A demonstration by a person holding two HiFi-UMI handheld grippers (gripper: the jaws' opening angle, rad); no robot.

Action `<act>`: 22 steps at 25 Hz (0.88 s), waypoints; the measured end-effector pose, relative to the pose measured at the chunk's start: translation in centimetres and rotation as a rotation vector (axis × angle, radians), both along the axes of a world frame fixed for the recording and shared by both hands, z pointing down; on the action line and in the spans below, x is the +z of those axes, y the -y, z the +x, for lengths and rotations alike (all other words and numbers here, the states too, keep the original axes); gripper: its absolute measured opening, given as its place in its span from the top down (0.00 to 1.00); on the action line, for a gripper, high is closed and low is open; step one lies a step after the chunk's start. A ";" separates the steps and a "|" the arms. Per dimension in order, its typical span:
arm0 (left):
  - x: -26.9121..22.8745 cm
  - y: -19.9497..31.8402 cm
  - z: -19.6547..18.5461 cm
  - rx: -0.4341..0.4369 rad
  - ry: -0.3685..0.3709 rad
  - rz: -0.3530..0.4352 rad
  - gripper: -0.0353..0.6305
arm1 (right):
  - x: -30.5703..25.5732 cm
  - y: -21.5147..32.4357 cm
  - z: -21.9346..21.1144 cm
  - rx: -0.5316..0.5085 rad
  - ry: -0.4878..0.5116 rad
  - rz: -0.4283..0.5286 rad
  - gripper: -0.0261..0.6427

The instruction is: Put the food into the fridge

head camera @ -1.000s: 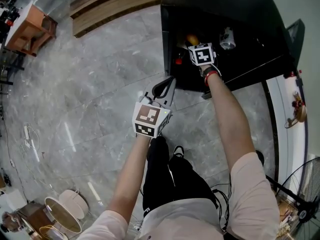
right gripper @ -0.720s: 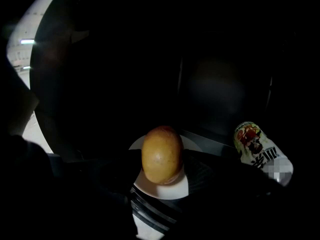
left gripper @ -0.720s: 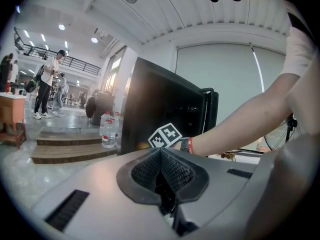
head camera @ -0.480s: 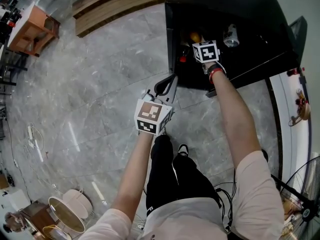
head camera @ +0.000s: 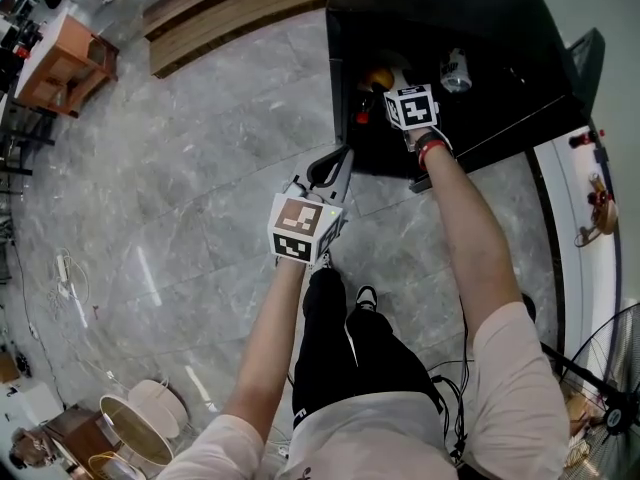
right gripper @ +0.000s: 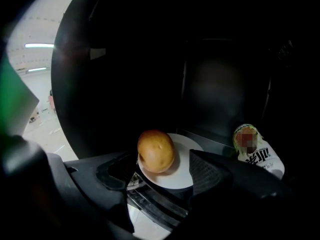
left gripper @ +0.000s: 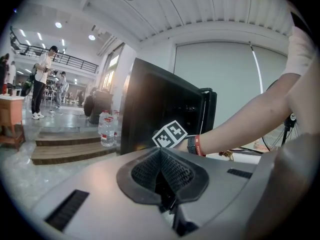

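A brownish round food (right gripper: 156,150) lies on a white plate (right gripper: 187,176) on a shelf inside the dark black fridge (head camera: 450,18). My right gripper (right gripper: 165,173) reaches into the fridge, its jaws opening on either side of the plate, pads off it. From the head view, the right gripper (head camera: 392,83) is at the fridge's opening with the food (head camera: 380,76) just beyond it. A labelled bottle (right gripper: 256,151) stands to the right of the plate. My left gripper (head camera: 330,173) hangs outside the fridge over the floor, shut and empty; its closed pads (left gripper: 172,171) show in the left gripper view.
The fridge door (head camera: 590,68) stands open at the right. Wooden steps (head camera: 220,13) and a wooden table (head camera: 60,58) lie to the far left on the grey marble floor. A fan (head camera: 610,368) and a white counter (head camera: 585,218) are at the right. Water bottles (left gripper: 106,131) stand by the steps.
The right gripper has stayed inside the fridge and shifted only slightly; more of the food shows beyond it now. The left gripper has hardly moved.
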State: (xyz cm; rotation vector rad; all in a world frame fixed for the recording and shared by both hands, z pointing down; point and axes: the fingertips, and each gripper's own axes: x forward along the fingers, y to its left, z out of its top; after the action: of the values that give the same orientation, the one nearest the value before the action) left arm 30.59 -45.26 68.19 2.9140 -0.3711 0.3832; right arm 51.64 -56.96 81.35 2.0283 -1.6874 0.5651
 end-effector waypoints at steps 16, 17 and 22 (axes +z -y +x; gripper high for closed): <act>-2.1 -0.5 0.0 -0.005 0.026 0.005 0.92 | -2.3 -4.5 0.2 0.016 0.005 -0.021 0.47; -2.3 -0.7 0.0 -0.003 0.027 0.006 0.92 | -2.5 -4.9 0.1 0.010 0.005 -0.022 0.48; -3.6 -1.4 -0.3 0.003 0.043 0.013 0.92 | -4.1 -7.8 -0.5 -0.009 -0.007 -0.027 0.49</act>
State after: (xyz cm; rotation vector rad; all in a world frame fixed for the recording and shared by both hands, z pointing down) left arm 30.31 -43.83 64.59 2.9236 -0.3763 0.4469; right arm 51.13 -49.12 77.27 2.0013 -1.6751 0.5742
